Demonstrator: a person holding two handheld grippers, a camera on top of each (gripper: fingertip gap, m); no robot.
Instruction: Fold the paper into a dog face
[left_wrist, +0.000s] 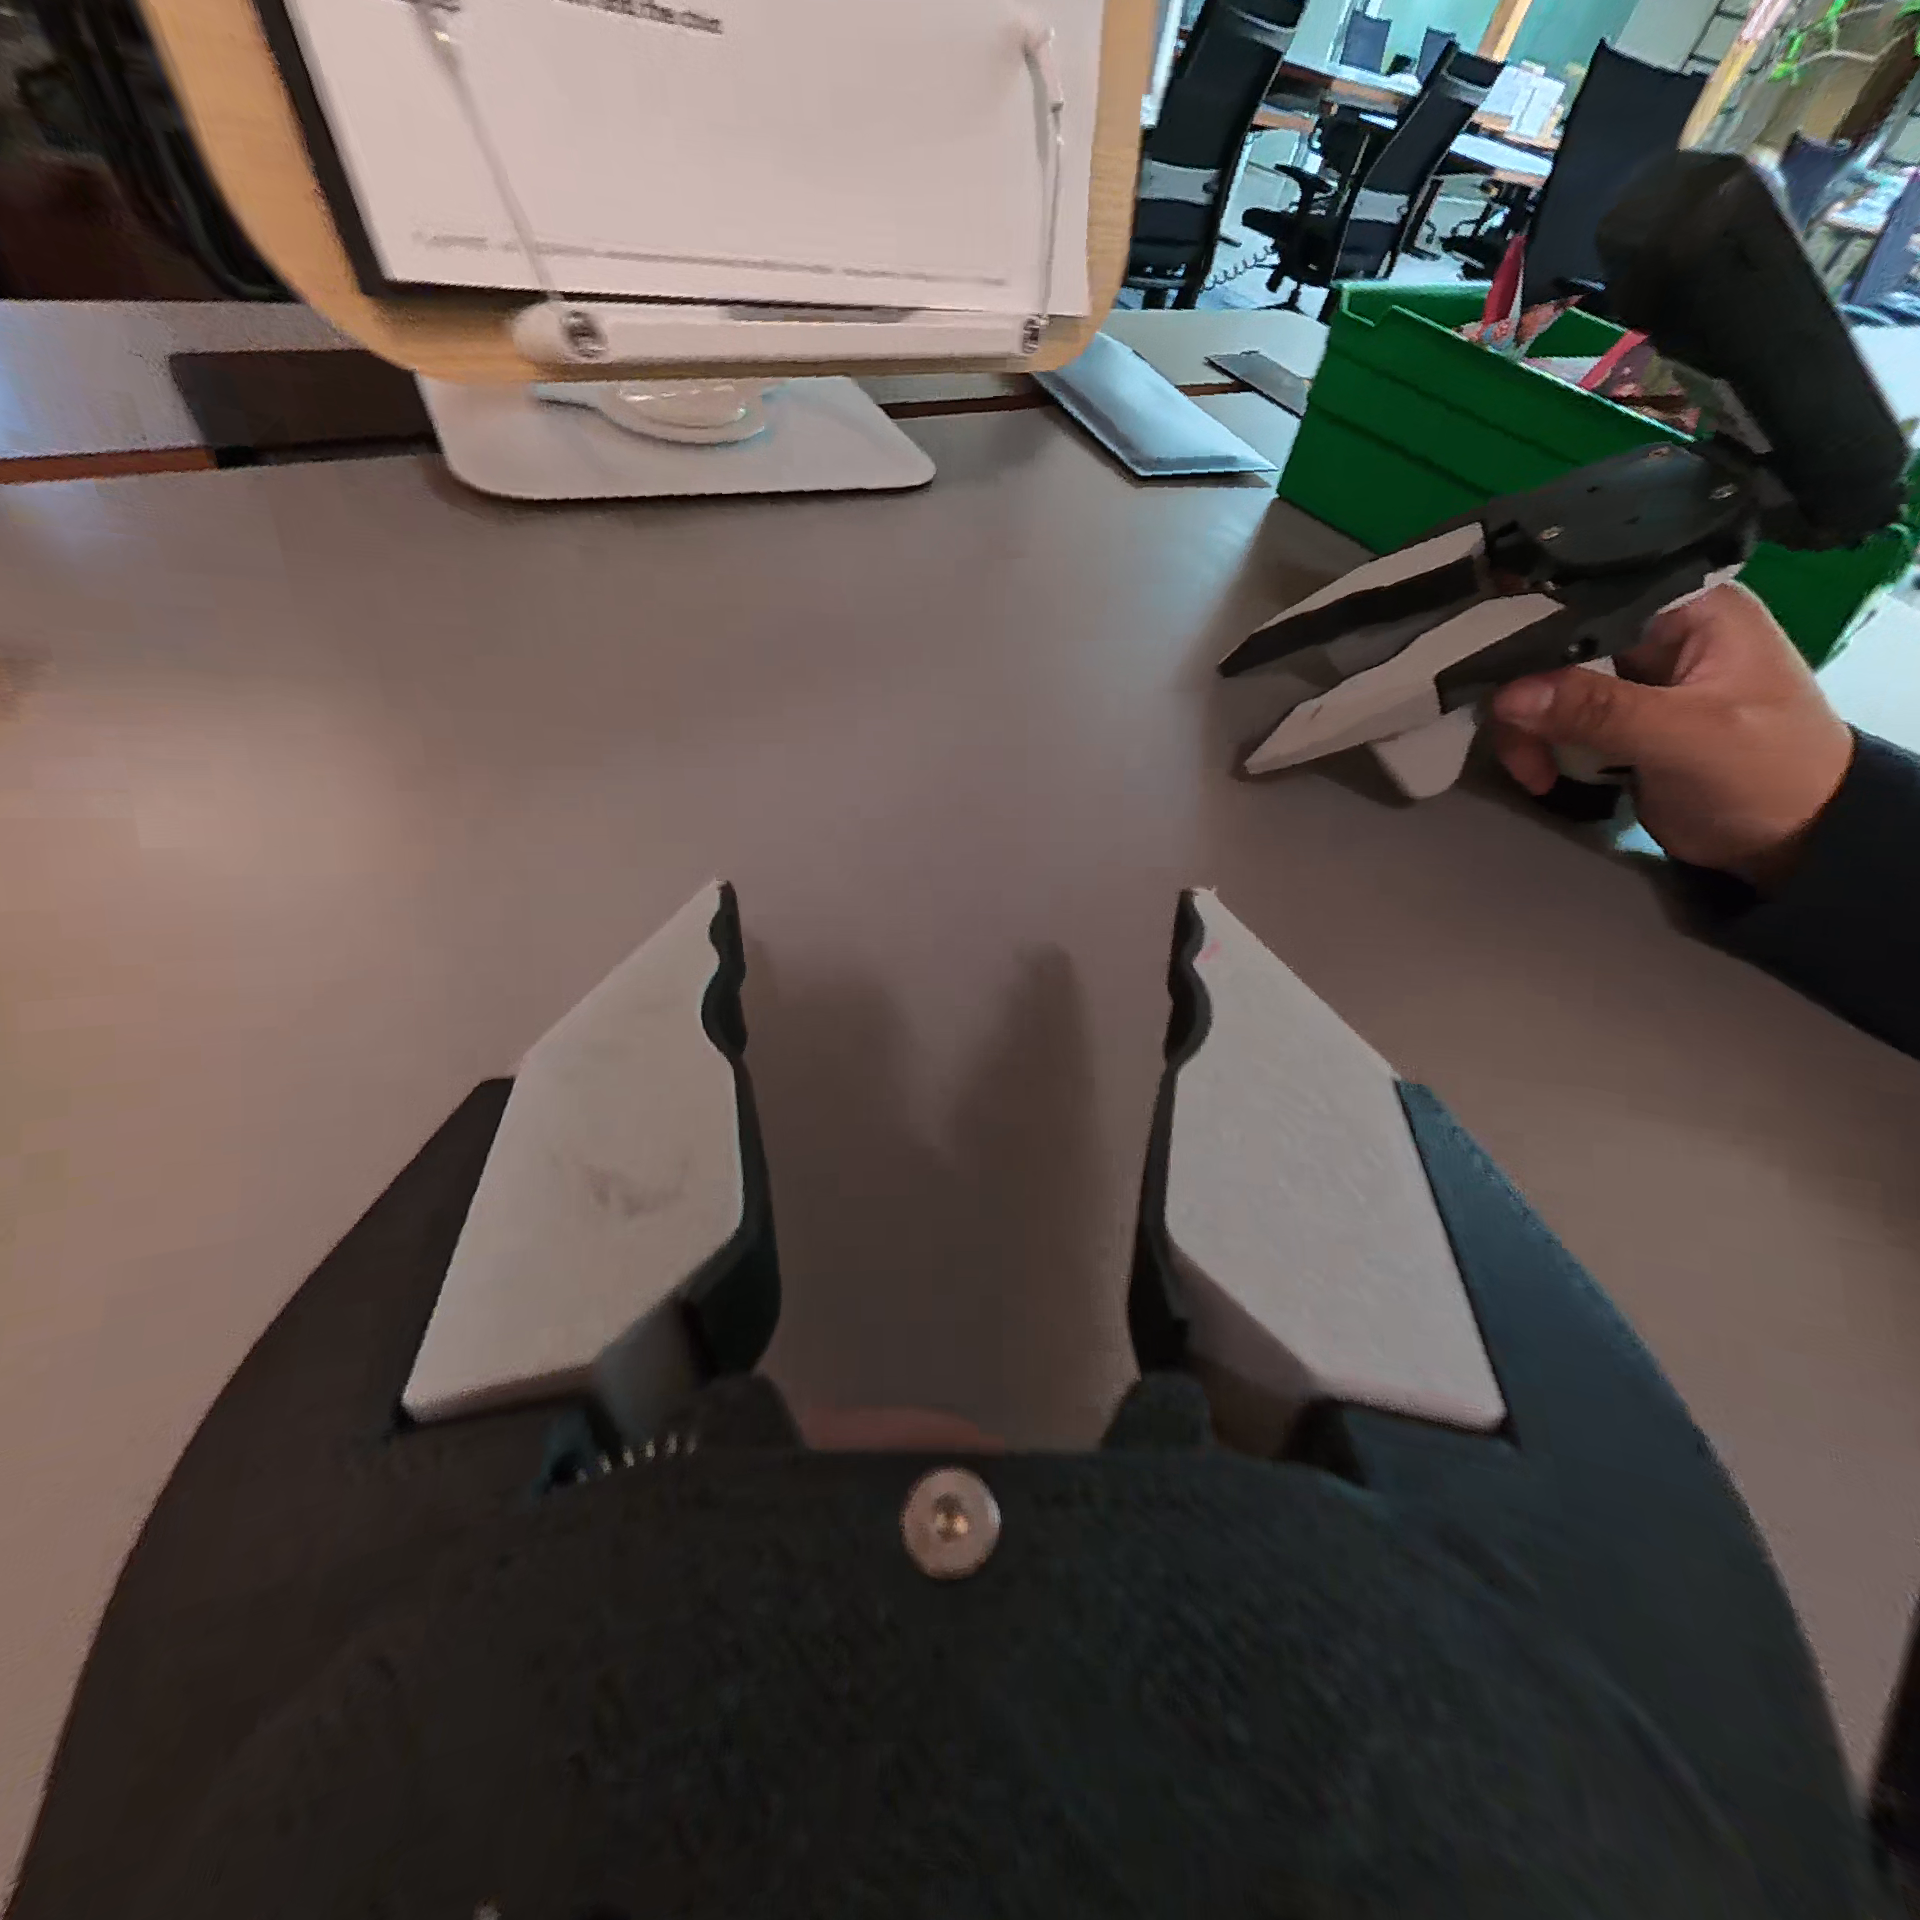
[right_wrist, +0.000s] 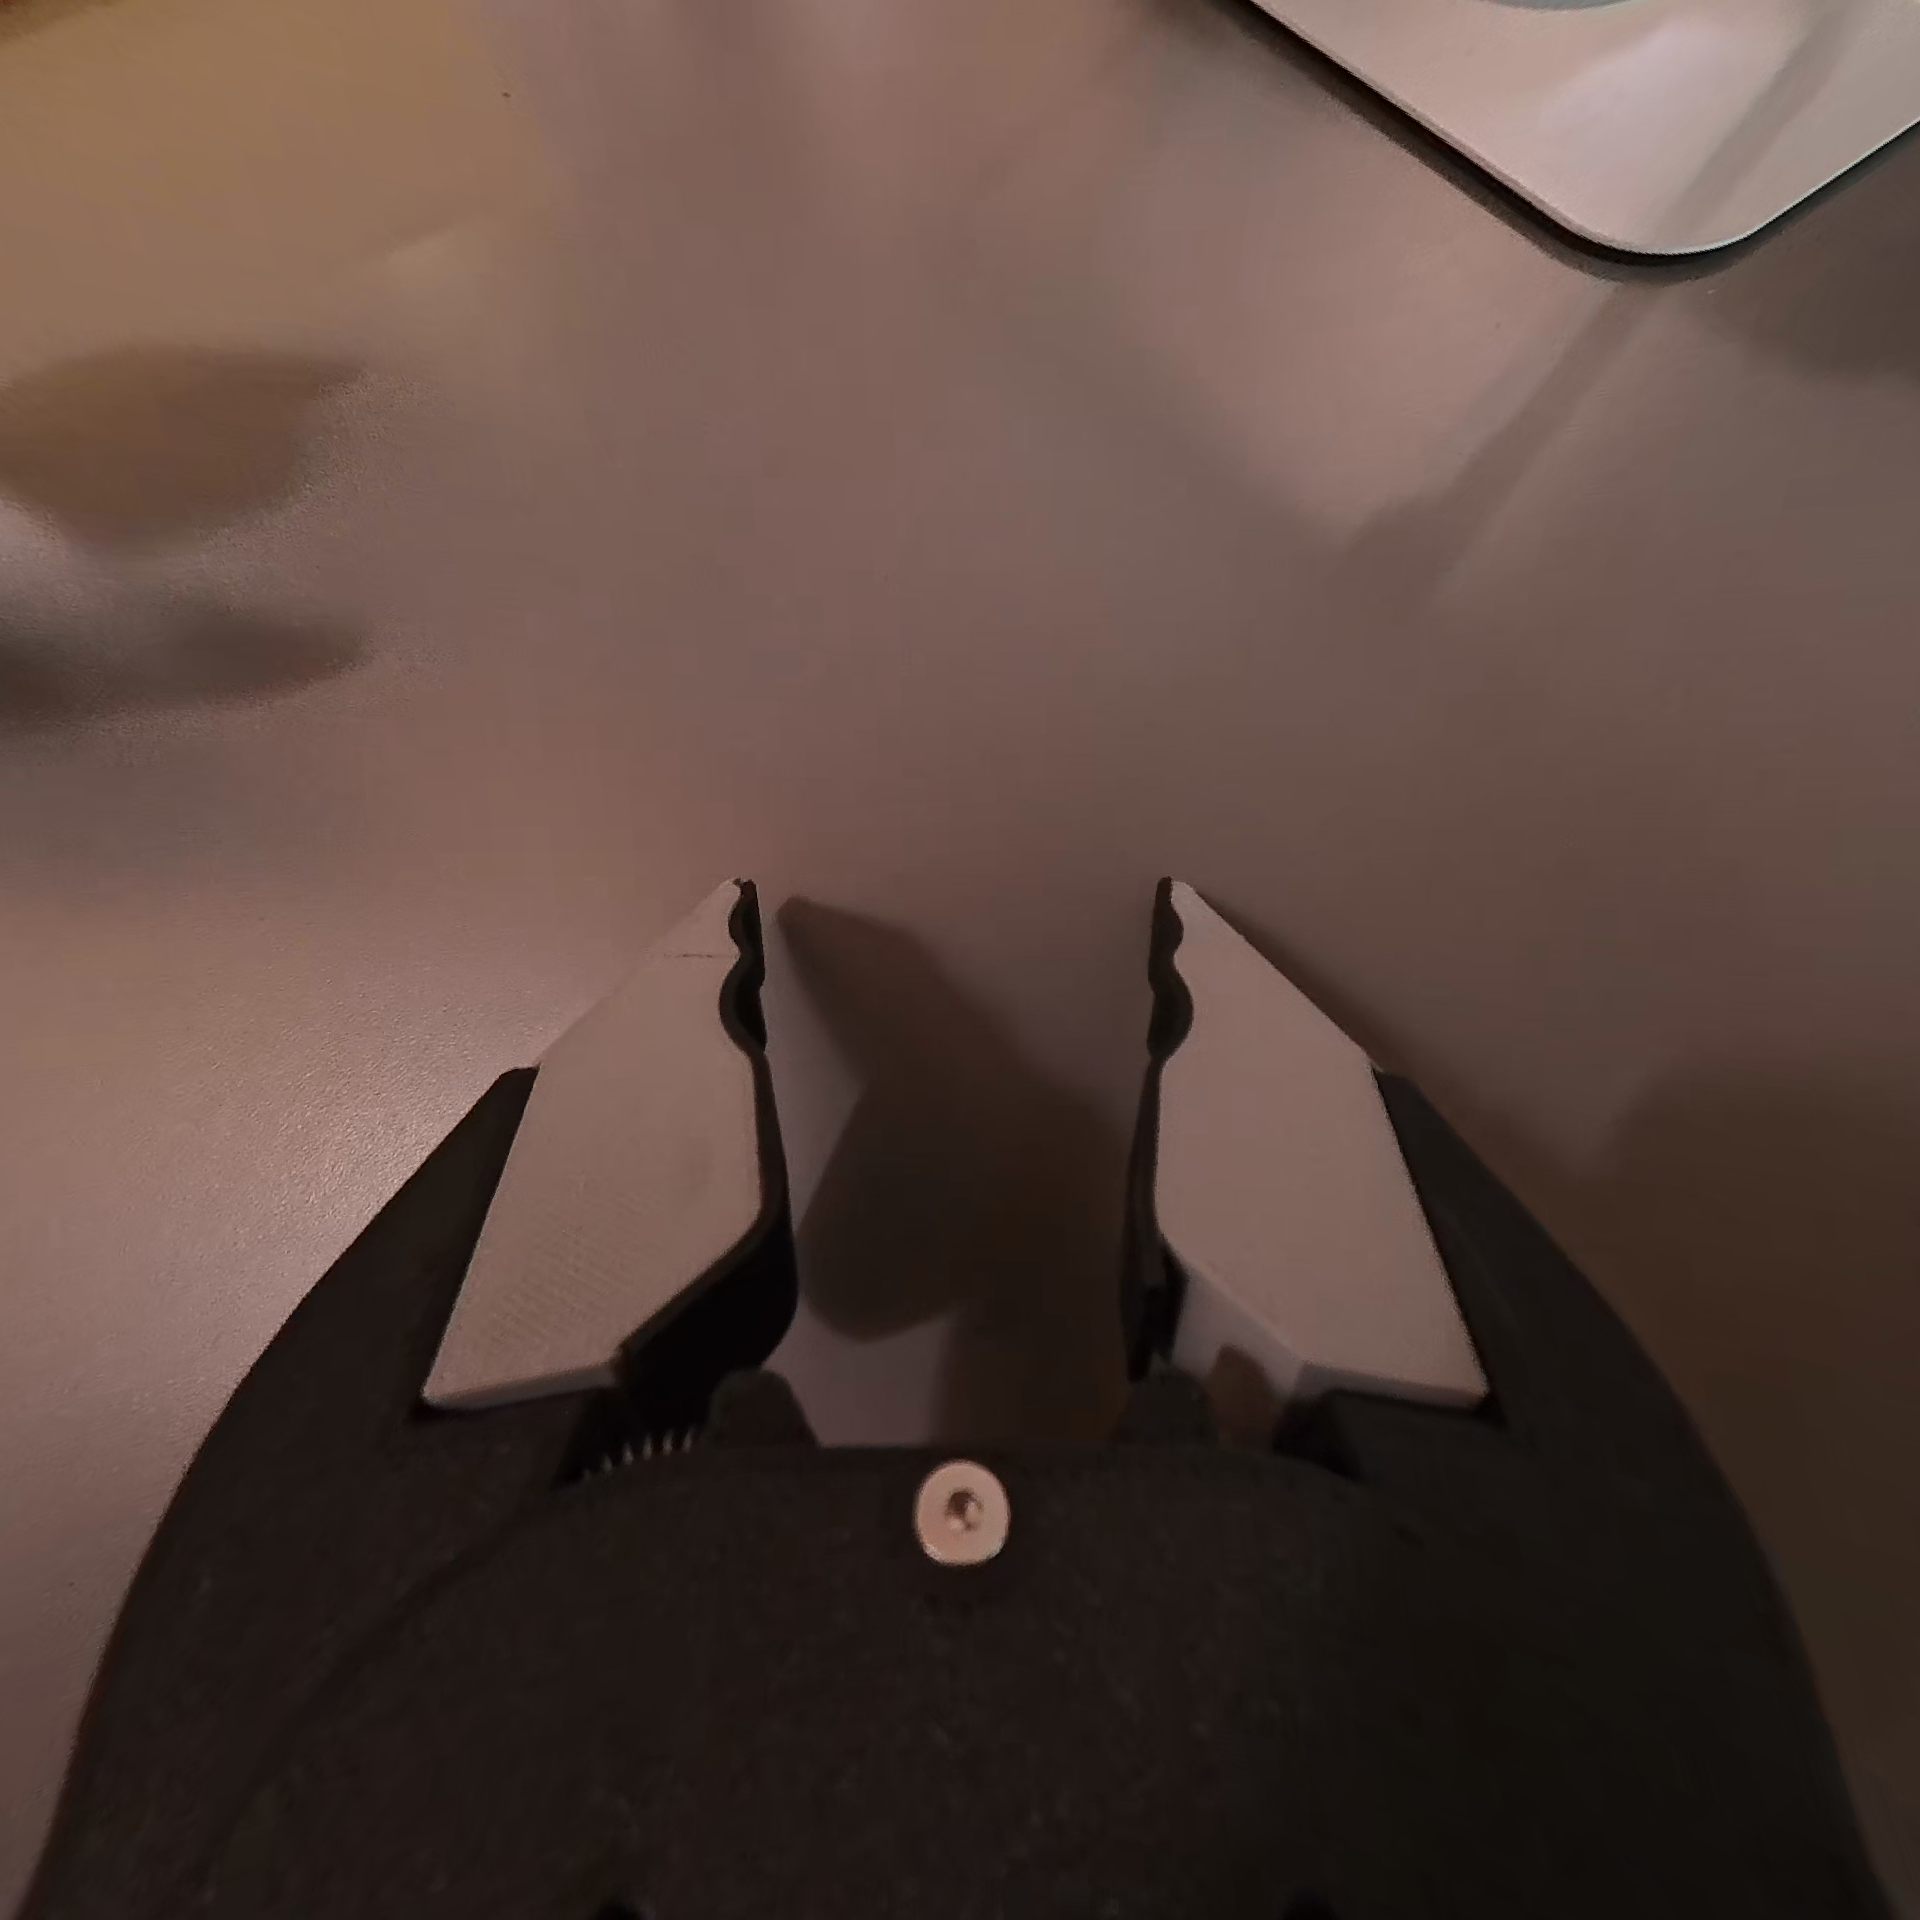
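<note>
On the grey table (left_wrist: 727, 675) there is no loose sheet in front of either gripper, so the paper for the dog face isn't laid out yet. The only likely candidates are the colourful patterned sheets (left_wrist: 1538, 332) sticking out of the green bin (left_wrist: 1403, 436) at the far right, though it's hard to tell whether those are flat sheets or already folded pieces.

The left gripper (left_wrist: 956, 894) hovers over bare tabletop with its jaws spread wide and nothing between them. The right gripper (right_wrist: 956, 888) is the same story: jaws apart, empty, tips low over the table. In the left wrist view it also shows at the right, held by a hand (left_wrist: 1683, 727) just near the bin.

Far across the table stands a tablet stand (left_wrist: 686, 447) holding a wooden board with a white printed page (left_wrist: 727, 135) clipped on, probably the folding instructions.

As for handling, origami paper is likely super light, floppy and easy to crease by accident. Best guess is to pinch a sheet by one edge or corner, gently, since a hard squeeze mid-sheet would probably leave a dent. It may also slide on this smooth table, so one gripper should pin it while the other folds.
</note>
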